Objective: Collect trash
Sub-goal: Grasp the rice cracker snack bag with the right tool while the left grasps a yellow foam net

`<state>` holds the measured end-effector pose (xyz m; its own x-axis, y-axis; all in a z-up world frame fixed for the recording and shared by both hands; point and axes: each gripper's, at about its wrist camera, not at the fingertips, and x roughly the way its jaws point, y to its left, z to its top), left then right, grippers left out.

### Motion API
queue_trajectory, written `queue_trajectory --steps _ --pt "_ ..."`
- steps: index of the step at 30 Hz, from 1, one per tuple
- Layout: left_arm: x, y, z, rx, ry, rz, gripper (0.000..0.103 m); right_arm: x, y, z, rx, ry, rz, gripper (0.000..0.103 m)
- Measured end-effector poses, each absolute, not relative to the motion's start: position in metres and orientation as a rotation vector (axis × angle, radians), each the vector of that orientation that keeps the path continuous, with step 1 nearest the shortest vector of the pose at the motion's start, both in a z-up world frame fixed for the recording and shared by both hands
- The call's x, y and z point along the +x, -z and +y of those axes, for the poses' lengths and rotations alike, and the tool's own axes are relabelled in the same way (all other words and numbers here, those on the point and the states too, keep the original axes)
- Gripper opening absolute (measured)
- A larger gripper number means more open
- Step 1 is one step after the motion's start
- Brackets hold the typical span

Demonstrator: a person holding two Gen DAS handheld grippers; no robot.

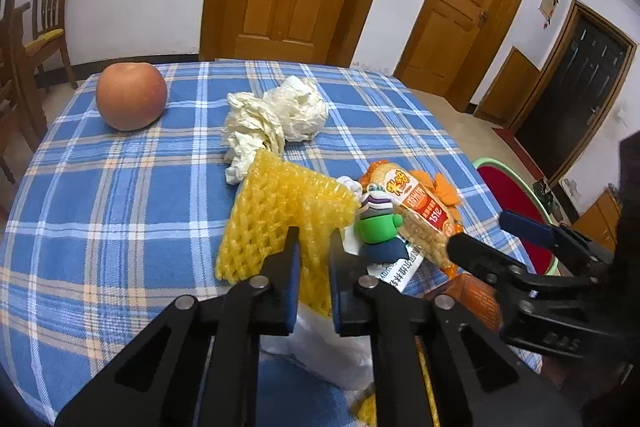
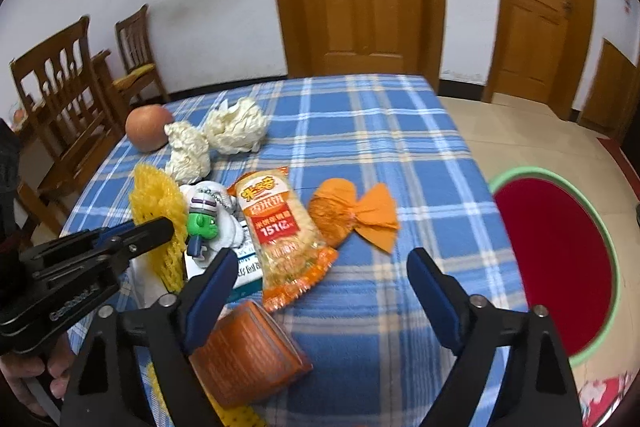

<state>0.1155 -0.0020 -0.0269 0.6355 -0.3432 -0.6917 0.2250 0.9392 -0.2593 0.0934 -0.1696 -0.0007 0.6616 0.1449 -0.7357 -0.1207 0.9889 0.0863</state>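
Snack packet (image 2: 286, 239), just ahead of right gripper (image 2: 320, 267): white "151亿" on red band; other print on it unreadable.

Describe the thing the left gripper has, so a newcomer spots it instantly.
On the blue plaid tablecloth, near edge, sits a trash cluster. The yellow foam fruit net lies at its left end, pinched by the left gripper. Only it has a honeycomb mesh.

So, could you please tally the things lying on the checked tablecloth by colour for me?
Yellow: 1, foam fruit net
Cream: 2, crumpled paper wads
Orange: 3, snack packet, wrapper, cup
Reddish: 1, apple
Green: 1, toy figure
Total: 8. Some white items under the pile are too hidden to count.
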Motion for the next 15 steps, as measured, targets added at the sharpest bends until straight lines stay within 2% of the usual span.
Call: queue_trajectory --steps 6,11,15 --pt "0.108 0.017 0.005 -0.179 0.292 0.795 0.01 0.111 0.011 -0.169 0.02 -0.228 0.884 0.069" --pt "0.101 0.004 0.01 -0.184 0.267 0.759 0.01 0.117 0.017 -0.167 0.038 -0.293 0.91 0.046" --pt "0.096 -0.01 0.01 -0.177 0.262 0.725 0.01 0.113 0.014 -0.166 0.044 -0.315 0.895 0.043"
